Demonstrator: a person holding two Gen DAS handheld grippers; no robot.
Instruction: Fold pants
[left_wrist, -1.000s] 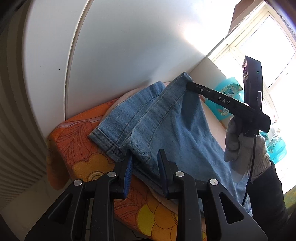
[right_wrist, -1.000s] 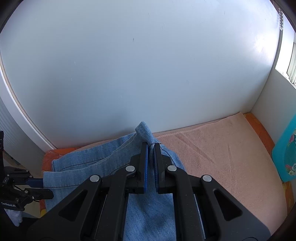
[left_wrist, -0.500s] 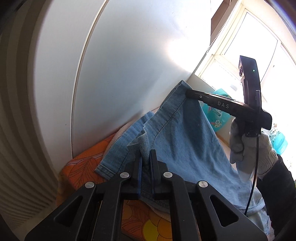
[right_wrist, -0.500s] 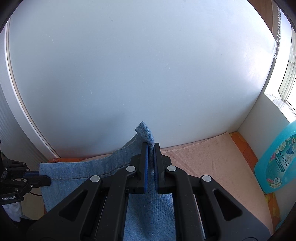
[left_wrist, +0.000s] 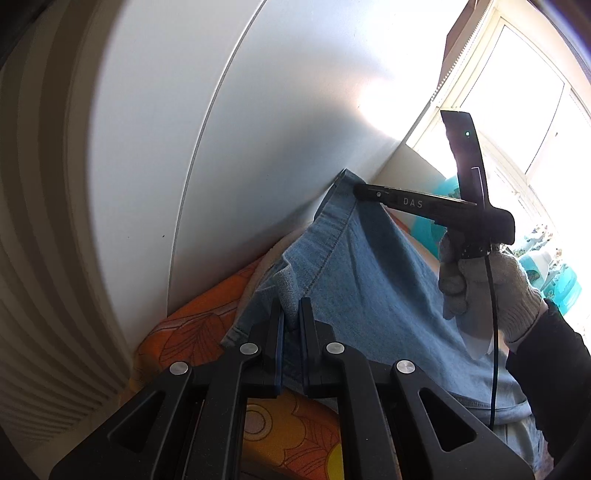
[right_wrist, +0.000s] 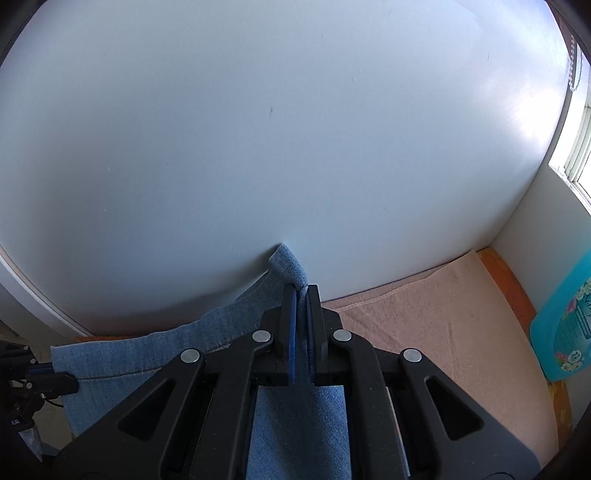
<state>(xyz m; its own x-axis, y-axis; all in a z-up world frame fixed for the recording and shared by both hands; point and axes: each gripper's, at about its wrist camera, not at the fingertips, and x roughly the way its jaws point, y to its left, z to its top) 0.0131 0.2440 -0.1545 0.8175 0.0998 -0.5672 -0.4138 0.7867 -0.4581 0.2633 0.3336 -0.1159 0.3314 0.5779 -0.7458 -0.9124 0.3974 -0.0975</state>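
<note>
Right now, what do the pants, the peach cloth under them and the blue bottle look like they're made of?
Pants: light blue denim, matte; diagonal weave, stitched hem seam, paler reverse at the pinched corner.
Peach cloth: looks like soft napped cotton or terry, matte, with an overlocked edge; exact fibre unclear.
Blue bottle: probably glossy translucent plastic with a printed flower label.

Light-blue denim pants (left_wrist: 373, 295) with a stitched hem; an orange cloth (left_wrist: 192, 328) patterned with yellow flowers; a plain peach towel (right_wrist: 443, 317); a turquoise bottle (right_wrist: 565, 332) at 3 o'clock; a white knit glove (left_wrist: 491, 288).
</note>
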